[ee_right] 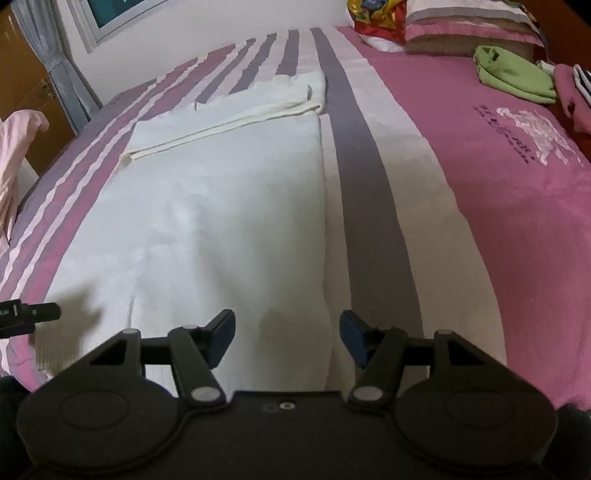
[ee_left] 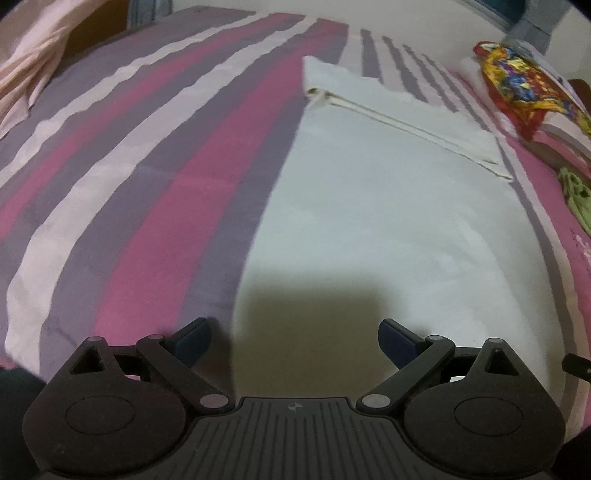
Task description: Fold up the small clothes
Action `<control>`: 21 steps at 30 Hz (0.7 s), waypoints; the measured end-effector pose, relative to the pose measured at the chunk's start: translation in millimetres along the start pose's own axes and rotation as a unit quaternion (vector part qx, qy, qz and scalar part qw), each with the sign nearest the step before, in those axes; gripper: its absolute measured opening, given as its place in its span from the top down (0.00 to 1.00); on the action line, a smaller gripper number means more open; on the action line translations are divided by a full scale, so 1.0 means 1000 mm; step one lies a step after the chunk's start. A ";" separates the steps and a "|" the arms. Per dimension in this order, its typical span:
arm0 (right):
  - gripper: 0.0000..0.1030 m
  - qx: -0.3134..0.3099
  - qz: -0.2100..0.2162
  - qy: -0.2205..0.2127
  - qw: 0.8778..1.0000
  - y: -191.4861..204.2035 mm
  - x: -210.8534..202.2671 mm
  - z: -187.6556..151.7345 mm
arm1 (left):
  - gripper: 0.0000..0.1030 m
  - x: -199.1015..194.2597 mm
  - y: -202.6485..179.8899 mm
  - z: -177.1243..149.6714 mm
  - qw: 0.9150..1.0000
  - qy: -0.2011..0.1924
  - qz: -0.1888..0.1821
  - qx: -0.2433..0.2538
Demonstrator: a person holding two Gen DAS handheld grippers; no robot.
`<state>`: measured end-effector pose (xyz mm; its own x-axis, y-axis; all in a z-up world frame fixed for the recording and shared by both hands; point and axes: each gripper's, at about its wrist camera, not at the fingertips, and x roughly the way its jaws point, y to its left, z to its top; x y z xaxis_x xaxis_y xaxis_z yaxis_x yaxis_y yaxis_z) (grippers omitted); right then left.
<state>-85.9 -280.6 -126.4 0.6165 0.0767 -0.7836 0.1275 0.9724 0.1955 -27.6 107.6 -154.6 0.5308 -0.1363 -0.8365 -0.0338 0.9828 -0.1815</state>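
A white garment [ee_left: 388, 206] lies flat on the striped pink and purple bedspread [ee_left: 147, 155], its hemmed far edge folded over near the top. My left gripper [ee_left: 293, 341] is open and empty, hovering over the garment's near left edge. The same garment [ee_right: 229, 192] fills the middle of the right wrist view. My right gripper [ee_right: 288, 336] is open and empty over the garment's near right edge. A part of the left gripper [ee_right: 29, 315] shows at the left edge of the right wrist view.
A green cloth [ee_right: 513, 72] and a pink garment [ee_right: 570, 103] lie at the far right of the bed. A colourful bag [ee_left: 517, 85] and pillows [ee_right: 469, 29] sit at the head. Pale pink fabric [ee_left: 29, 62] hangs at the left.
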 end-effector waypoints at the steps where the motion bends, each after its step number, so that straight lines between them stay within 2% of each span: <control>1: 0.40 0.001 -0.001 0.002 1.000 -0.001 0.000 -0.001 | 0.06 0.001 0.002 0.000 1.000 0.003 -0.003 -0.004; 6: 0.40 0.020 -0.002 0.022 1.000 -0.009 0.008 -0.006 | 0.07 0.011 0.012 -0.008 0.998 0.025 -0.034 -0.037; 12: 0.40 0.029 -0.011 0.032 0.999 -0.019 0.009 -0.016 | 0.09 0.013 0.022 -0.013 0.995 0.019 -0.067 -0.072; 13: 0.40 0.031 -0.011 0.033 0.999 -0.020 0.009 -0.016 | 0.28 0.013 0.023 -0.013 0.994 0.018 -0.071 -0.075; 14: 0.40 0.034 -0.012 0.032 0.999 -0.022 0.009 -0.017 | 0.38 0.015 0.024 -0.014 0.994 0.023 -0.071 -0.074; 16: 0.40 0.036 -0.012 0.032 0.999 -0.024 0.009 -0.018 | 0.39 0.016 0.027 -0.015 0.994 0.023 -0.077 -0.079; 18: 0.40 0.038 -0.012 0.033 0.999 -0.025 0.009 -0.018 | 0.45 0.016 0.030 -0.016 0.993 0.021 -0.077 -0.083; 20: 0.40 0.035 -0.014 0.034 0.999 -0.024 0.010 -0.018 | 0.56 0.017 0.032 -0.016 0.993 0.021 -0.078 -0.085; 21: 0.40 0.035 -0.014 0.034 0.999 -0.024 0.009 -0.018 | 0.65 0.017 0.034 -0.016 0.993 0.022 -0.080 -0.088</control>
<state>-97.3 -299.2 -149.3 0.5581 0.0670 -0.8271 0.1995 0.9567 0.2121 -33.0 136.5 -182.9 0.5041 -0.2988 -0.8103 -0.1002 0.9117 -0.3985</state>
